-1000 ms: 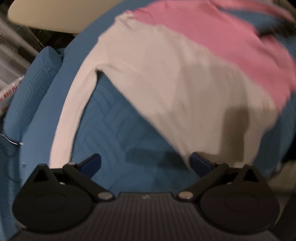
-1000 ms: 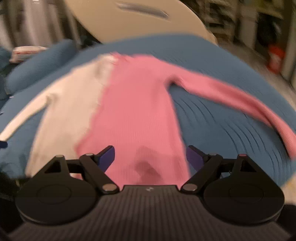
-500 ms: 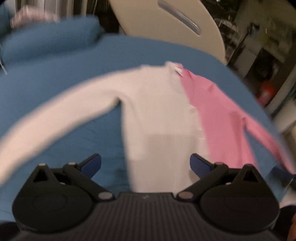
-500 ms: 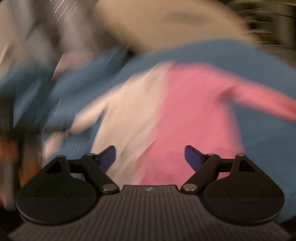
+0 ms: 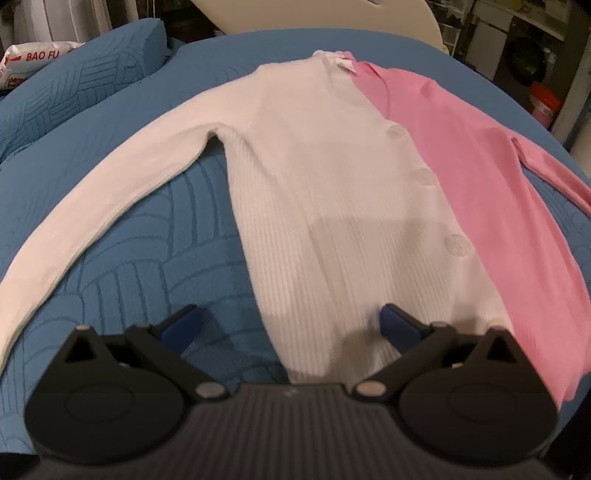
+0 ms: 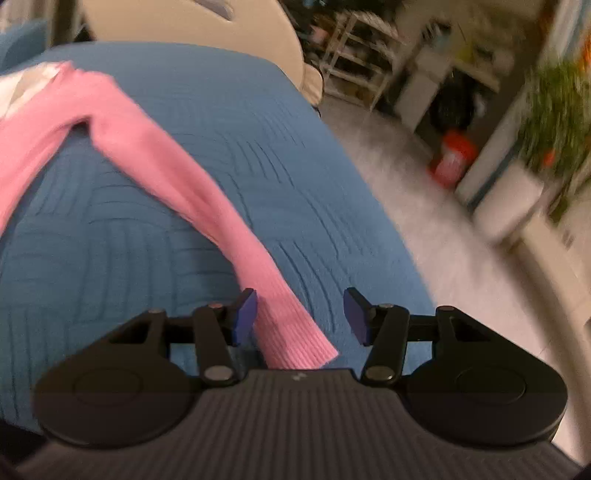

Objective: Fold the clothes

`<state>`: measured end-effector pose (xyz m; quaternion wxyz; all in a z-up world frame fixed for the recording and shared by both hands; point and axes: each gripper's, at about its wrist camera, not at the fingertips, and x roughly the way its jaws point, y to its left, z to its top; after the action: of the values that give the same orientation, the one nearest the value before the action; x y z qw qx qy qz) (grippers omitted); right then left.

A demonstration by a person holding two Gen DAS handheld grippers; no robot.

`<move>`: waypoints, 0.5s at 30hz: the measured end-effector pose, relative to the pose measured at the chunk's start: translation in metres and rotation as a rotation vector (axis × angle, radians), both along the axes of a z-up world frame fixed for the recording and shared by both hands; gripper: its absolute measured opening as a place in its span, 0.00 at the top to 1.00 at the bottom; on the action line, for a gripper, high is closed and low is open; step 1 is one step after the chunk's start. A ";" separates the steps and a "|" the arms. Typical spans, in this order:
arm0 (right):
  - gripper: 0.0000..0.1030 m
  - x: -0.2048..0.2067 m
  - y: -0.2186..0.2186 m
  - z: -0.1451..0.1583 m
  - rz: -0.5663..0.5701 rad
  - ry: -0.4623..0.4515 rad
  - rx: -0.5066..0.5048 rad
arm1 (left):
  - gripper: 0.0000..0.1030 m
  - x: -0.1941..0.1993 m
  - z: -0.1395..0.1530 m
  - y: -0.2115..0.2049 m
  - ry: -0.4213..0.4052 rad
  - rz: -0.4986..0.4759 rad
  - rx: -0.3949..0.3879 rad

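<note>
Cardigan [image 5: 332,192], half white and half pink, is lying spread flat and face up on the blue quilt [image 5: 147,266], collar toward the far edge, hem toward the near side. White half is sitting on the left as seen from the left wrist, with three white buttons [image 5: 424,176] running down the seam where it meets the pink half. White sleeve [image 5: 103,206] is stretching out and curving down toward the near left; pink sleeve [image 6: 207,206] is angling away from the body toward the right edge of the quilt, its cuff [image 6: 295,343] lying flat on the fabric. Left gripper [image 5: 291,325] is hovering over the hem of the white half with jaws standing wide apart, nothing between the pads touching them. Right gripper [image 6: 300,314] is hanging above the pink cuff; its jaws are closing, the cuff sitting between them nearer the left pad, and the pads are not yet pressing on it. Right-wrist view is blurring at the edges. Beyond the quilt: a blue pillow [image 5: 92,77] at far left with a white bag [image 5: 29,62] lettered "BAO FU" behind it, a cream headboard [image 5: 332,16] at the far end, pale floor [image 6: 424,206] to the right, an orange-and-white container [image 6: 452,158] on it, white shelving [image 6: 354,48] and a green plant [image 6: 554,122].
</note>
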<state>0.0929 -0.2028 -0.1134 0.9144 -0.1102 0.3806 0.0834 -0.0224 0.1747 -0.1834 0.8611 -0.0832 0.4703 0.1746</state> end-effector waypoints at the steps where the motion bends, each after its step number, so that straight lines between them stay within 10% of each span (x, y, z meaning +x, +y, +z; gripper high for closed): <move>1: 0.52 0.004 -0.003 -0.003 -0.010 0.011 0.033 | 0.00 0.001 -0.001 -0.001 -0.001 -0.001 0.003; 3: 0.91 0.009 -0.010 -0.003 0.004 0.077 0.121 | 0.00 0.002 -0.002 -0.001 -0.002 -0.003 0.007; 10: 0.92 -0.018 -0.017 0.041 0.062 0.114 0.359 | 0.00 0.004 -0.003 -0.002 -0.001 -0.005 0.013; 15: 0.92 -0.055 -0.019 0.107 0.215 0.081 1.085 | 0.00 0.005 -0.005 -0.002 0.000 -0.003 0.014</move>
<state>0.0383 -0.2216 -0.0059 0.8110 0.3417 0.3042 0.3647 -0.0176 0.1729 -0.1879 0.8619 -0.0765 0.4692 0.1765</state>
